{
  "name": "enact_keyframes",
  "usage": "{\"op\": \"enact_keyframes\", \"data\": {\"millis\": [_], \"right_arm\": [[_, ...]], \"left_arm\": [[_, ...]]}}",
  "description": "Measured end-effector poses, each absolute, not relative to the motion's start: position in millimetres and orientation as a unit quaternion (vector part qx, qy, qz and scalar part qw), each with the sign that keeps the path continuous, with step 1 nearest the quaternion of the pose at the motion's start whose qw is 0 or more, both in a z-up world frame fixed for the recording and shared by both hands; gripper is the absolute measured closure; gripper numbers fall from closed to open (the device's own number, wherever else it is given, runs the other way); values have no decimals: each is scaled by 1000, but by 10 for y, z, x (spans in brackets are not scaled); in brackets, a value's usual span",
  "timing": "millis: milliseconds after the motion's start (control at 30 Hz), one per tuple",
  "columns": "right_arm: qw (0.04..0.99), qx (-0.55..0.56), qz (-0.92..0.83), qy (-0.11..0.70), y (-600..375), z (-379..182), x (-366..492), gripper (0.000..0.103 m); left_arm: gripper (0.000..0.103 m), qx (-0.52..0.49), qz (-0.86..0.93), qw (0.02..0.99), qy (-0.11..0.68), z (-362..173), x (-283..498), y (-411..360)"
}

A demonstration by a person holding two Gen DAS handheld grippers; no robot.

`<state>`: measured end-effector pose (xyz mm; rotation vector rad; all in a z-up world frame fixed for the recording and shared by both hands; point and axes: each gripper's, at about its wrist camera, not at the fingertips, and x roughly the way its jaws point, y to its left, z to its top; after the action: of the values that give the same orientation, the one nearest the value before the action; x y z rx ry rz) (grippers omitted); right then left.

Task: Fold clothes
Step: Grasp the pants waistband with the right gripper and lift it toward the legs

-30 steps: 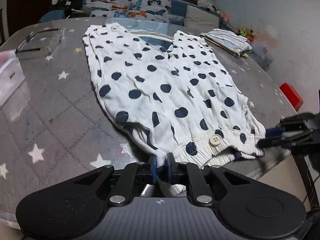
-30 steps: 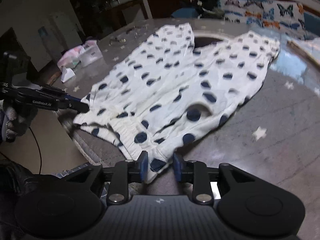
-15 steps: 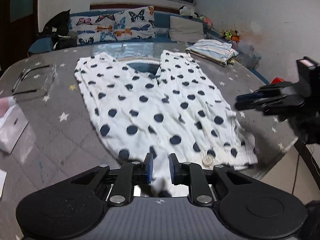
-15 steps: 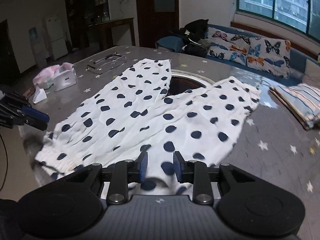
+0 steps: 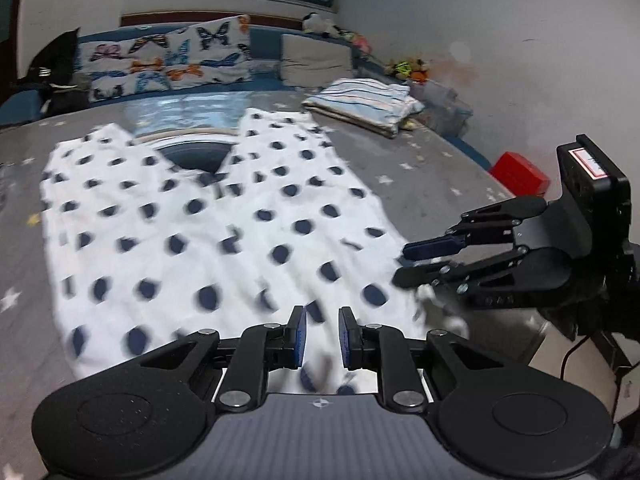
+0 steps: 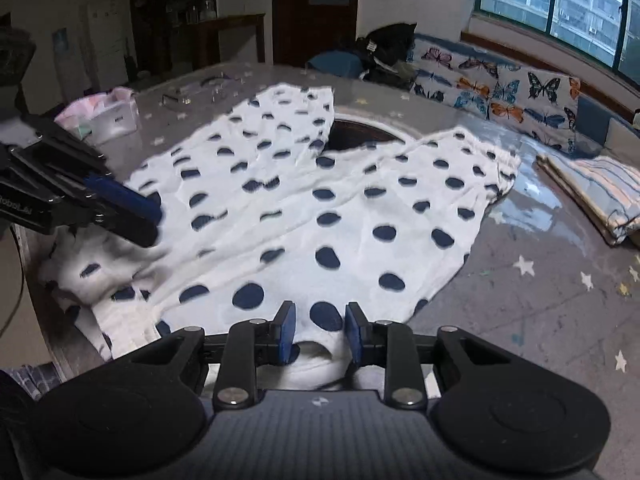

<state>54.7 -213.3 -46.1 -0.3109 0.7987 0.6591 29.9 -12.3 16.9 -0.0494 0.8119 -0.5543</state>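
White pants with dark blue dots [image 5: 224, 216] lie spread on the grey star-patterned table [image 5: 420, 160], legs pointing away from me. My left gripper [image 5: 320, 336] is shut on the near waistband edge, with cloth bunched between its blue pads. In the right wrist view the pants [image 6: 320, 208] fill the middle, and my right gripper [image 6: 320, 332] is shut on the other end of the waistband, white cloth rising between its fingers. Each gripper shows in the other's view: the right gripper [image 5: 408, 264] at the right, the left gripper [image 6: 140, 220] at the left. The waistband between them is ruffled.
A folded striped cloth [image 5: 364, 100] rests at the table's far right corner. A red box [image 5: 520, 174] sits beyond the right edge. A white tissue box [image 6: 104, 116] and glasses [image 6: 188, 96] lie at the far left. A sofa with butterfly cushions [image 5: 168, 60] stands behind the table.
Both grippers have risen and moved forward over the pants, carrying the waistband with them off the table's near edge. The views now look across the table from higher up.
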Motion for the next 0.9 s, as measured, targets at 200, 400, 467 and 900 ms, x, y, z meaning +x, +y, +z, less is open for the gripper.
{"op": "enact_keyframes", "data": {"millis": [200,400,467,900], "right_arm": [[846,-155,322,396,-2177,-443,565,76],[856,-147,312,384,-2187,-272,883,76],[859,-147,306,382,-2179,-249,1055,75],[894,-120,191,387,-2410,-403,2573,75]], "left_arm": [[84,-19,-284,867,408,-56,444,-343],[83,-3,-297,856,423,-183,409,-448],[83,-5,-296,860,415,-136,431,-455],[79,-24,-308,859,409,-187,842,-747]]}}
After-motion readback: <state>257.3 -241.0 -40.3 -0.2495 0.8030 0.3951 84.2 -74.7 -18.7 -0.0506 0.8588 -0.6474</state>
